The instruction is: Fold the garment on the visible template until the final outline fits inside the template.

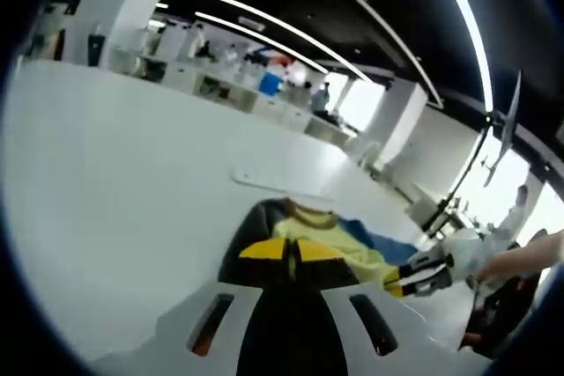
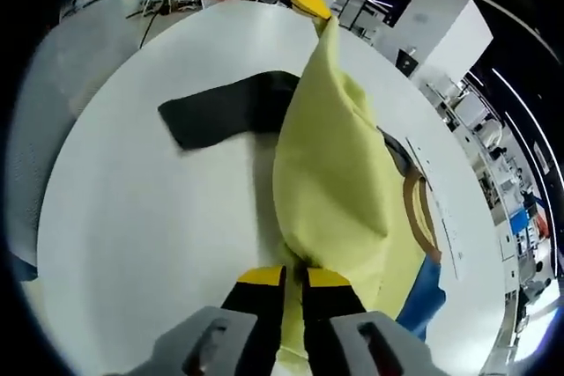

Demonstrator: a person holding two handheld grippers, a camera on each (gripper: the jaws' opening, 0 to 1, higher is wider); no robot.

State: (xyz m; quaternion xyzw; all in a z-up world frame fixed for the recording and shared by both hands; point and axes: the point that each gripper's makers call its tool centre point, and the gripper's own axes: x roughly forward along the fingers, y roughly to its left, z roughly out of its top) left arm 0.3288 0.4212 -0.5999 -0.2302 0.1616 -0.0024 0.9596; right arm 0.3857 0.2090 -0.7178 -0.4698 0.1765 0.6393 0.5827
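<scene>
The garment (image 2: 339, 191) was spread over a big white table (image 2: 132, 217), and it could be judged as light, soft and floppy. No stiffness at all was expected, so anything left unsupported would likely sag and drag. It was held up between the two grippers, draped as a yellow sheet from one pinch to the other. Edges and corners were probably the best places to be grabbed, since a pinch mid-panel would only bunch it.

Looks-wise, a pale yellow body was seen, with a black sleeve (image 2: 225, 112) lying flat on the table to one side, a blue sleeve (image 2: 421, 297) on the other, and a brownish neckband (image 2: 416, 209). A thin template line (image 2: 441, 209) could just be made out on the table beside the collar end.

The right gripper (image 2: 293, 281) was seen with its yellow-tipped jaws nearly together, pinched on the yellow fabric's near edge. The left gripper (image 2: 310, 2) was clamped on the far corner, which was lifted off the table.
</scene>
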